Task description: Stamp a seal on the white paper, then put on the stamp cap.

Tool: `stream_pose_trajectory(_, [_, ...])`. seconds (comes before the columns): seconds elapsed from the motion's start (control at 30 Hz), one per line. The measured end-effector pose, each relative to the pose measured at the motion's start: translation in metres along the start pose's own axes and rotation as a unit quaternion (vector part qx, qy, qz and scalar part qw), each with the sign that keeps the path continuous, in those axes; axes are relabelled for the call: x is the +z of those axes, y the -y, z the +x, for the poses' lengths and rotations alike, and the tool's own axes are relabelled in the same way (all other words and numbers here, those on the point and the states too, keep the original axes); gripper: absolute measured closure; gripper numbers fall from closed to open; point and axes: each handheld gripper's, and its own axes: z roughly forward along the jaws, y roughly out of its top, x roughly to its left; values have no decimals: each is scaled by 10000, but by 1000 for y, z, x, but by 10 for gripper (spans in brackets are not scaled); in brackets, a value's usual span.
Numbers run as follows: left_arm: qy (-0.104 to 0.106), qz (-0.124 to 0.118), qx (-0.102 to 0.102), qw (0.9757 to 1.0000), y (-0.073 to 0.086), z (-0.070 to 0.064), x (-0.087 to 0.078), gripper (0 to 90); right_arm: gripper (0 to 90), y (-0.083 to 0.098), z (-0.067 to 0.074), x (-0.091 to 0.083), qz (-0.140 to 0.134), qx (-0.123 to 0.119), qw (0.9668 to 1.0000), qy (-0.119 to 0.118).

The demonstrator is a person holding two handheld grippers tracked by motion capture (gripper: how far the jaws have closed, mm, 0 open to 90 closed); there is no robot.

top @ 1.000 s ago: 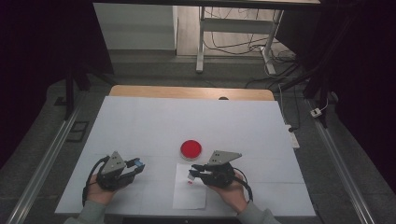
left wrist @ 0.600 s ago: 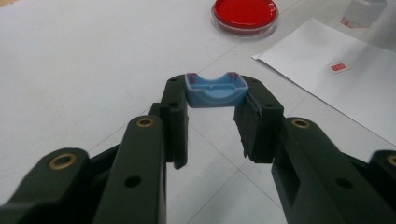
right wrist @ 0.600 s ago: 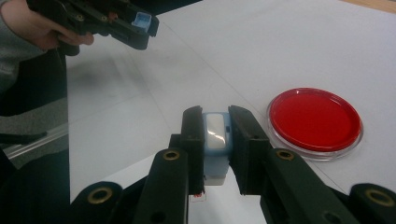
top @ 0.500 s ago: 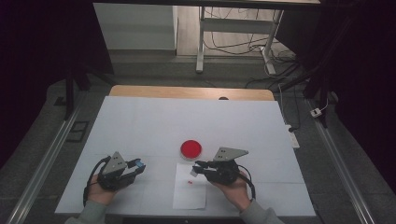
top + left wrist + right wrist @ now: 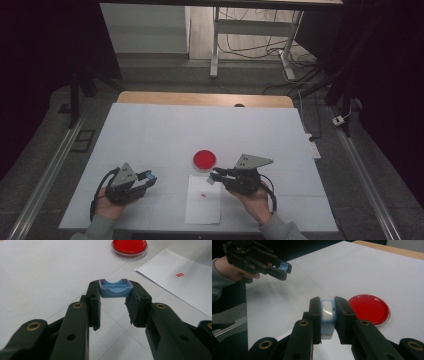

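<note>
The left claw [image 5: 115, 293] is clenched on a small blue cap [image 5: 115, 288] held at its tips above the tabletop [image 5: 165, 135]. The right claw [image 5: 327, 311] grasps a pale blue device [image 5: 327, 315] between its pads, with the red dish [image 5: 369, 308] just beyond it and the white sheet [image 5: 204, 202] beneath and beside it.

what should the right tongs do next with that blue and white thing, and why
Probably lower the right tongs, shut on the blue-and-white piece, toward the white sheet beside the red dish: the piece hangs above the paper, near its small red mark.
</note>
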Motion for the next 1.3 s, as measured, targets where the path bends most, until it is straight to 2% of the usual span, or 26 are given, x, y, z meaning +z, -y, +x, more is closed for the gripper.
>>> stream_pose_trajectory(0.2, [10, 2, -7, 10000, 0, 0, 0, 654, 755, -3, -1, -5, -152, 138, 9998, -16])
stream_pose_trajectory(1.3, [53, 21, 58, 10000, -3, -4, 3, 654, 755, -6, -2, -10, -258, 107, 9996, 41])
